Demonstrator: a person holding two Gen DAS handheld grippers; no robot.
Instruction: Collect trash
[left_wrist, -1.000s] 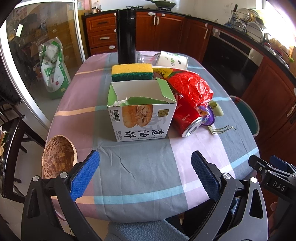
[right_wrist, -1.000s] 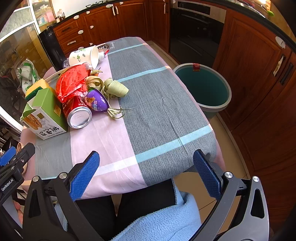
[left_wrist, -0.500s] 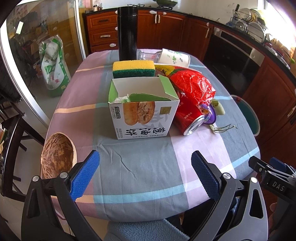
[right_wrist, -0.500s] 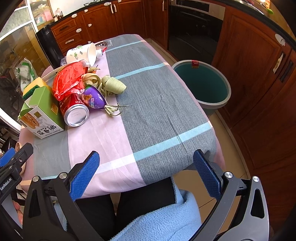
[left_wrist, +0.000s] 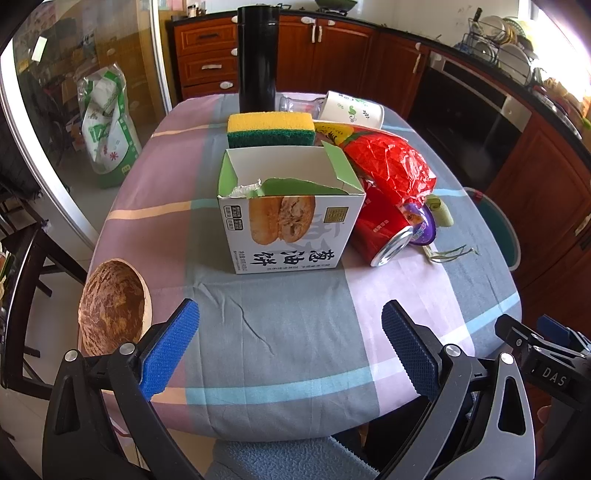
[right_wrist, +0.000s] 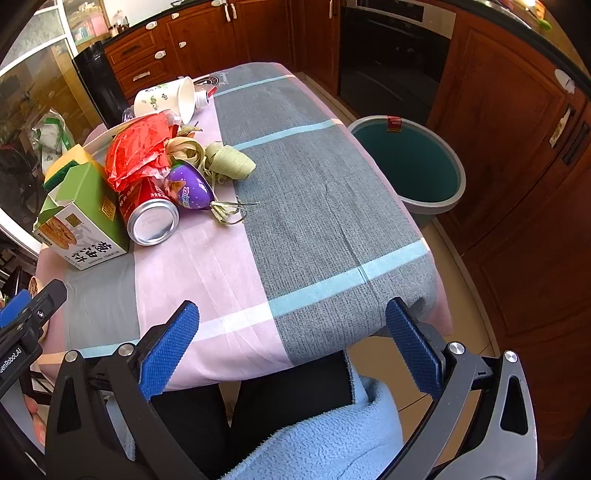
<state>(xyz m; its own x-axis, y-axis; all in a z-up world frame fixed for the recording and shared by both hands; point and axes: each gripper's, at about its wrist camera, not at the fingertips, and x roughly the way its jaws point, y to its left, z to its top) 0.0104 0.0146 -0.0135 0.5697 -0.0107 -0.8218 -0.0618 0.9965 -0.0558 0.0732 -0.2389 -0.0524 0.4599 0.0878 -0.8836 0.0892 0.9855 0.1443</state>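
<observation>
A pile of trash lies on the checked tablecloth (left_wrist: 295, 332): an open green-and-white food box (left_wrist: 288, 218), a red can (right_wrist: 149, 212) on its side, a crumpled red wrapper (left_wrist: 388, 166), a purple packet (right_wrist: 190, 190), dried leaves (right_wrist: 221, 158) and a tipped paper cup (left_wrist: 351, 110). My left gripper (left_wrist: 290, 345) is open at the table's near edge, in front of the box. My right gripper (right_wrist: 291, 343) is open over the near right edge, with nothing between its fingers. A teal bin (right_wrist: 410, 162) stands on the floor to the table's right.
A yellow-green sponge (left_wrist: 271, 129), a tall black flask (left_wrist: 256, 55) and a clear glass (left_wrist: 295, 103) stand behind the box. A wooden bowl (left_wrist: 112, 304) sits at the table's left edge. A person's blue sleeve (right_wrist: 314, 435) is below. Cabinets and an oven line the walls.
Both grippers have edged slightly forward towards the trash pile; the box and can look a little nearer. Nothing on the table has moved.
</observation>
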